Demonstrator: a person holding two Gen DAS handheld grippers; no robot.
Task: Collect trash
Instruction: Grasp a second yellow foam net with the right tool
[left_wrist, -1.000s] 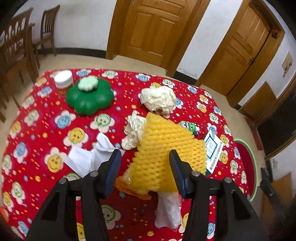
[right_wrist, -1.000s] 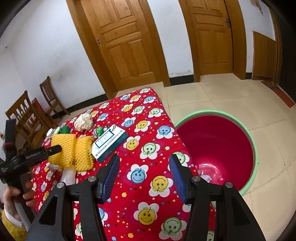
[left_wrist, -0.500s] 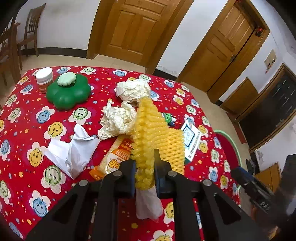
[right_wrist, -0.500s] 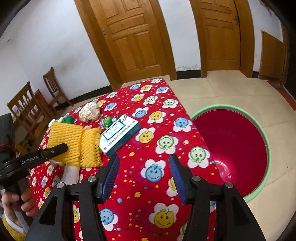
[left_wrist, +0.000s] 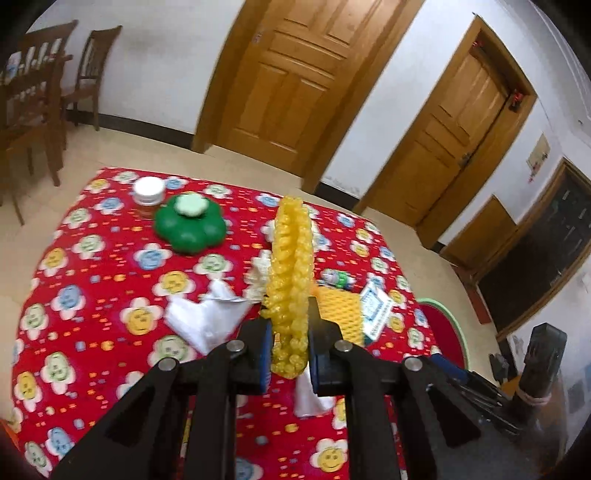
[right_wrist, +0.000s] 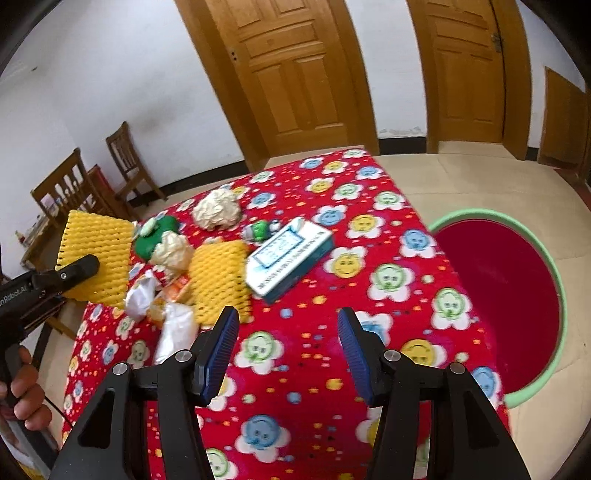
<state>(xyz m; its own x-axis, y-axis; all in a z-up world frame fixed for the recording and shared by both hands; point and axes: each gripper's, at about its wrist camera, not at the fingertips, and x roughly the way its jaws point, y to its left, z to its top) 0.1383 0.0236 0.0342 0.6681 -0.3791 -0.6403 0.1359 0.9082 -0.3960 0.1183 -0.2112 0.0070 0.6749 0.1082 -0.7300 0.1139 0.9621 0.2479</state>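
1. The left gripper (left_wrist: 290, 343) is pinching a yellow foam net (left_wrist: 291, 273) between its jaws, which are nearly shut and squeezing the soft sleeve into a narrow ridge; seen from the right wrist view the net (right_wrist: 98, 258) is hanging clear above the counter (right_wrist: 388, 295).
2. The right gripper (right_wrist: 288, 350) is holding its jaws about half open with nothing between them, hovering over the counter's near edge.
3. Judging by this, the task is only getting started: one piece is lifted, and the red basin (right_wrist: 517, 295) with a green rim, on the floor beside the counter, is looking empty where visible.
4. Left lying on the counter are a second foam net (right_wrist: 219, 280), two balls of crumpled paper (right_wrist: 218, 210), a flat white tissue (left_wrist: 205, 317), thin plastic wrappers (right_wrist: 173, 325), a stiff cardboard box (right_wrist: 288, 258) and a small bottle (right_wrist: 260, 229).
5. A glossy green flower-shaped container (left_wrist: 190, 225) and a white-lidded jar (left_wrist: 147, 195) are sitting farther off.
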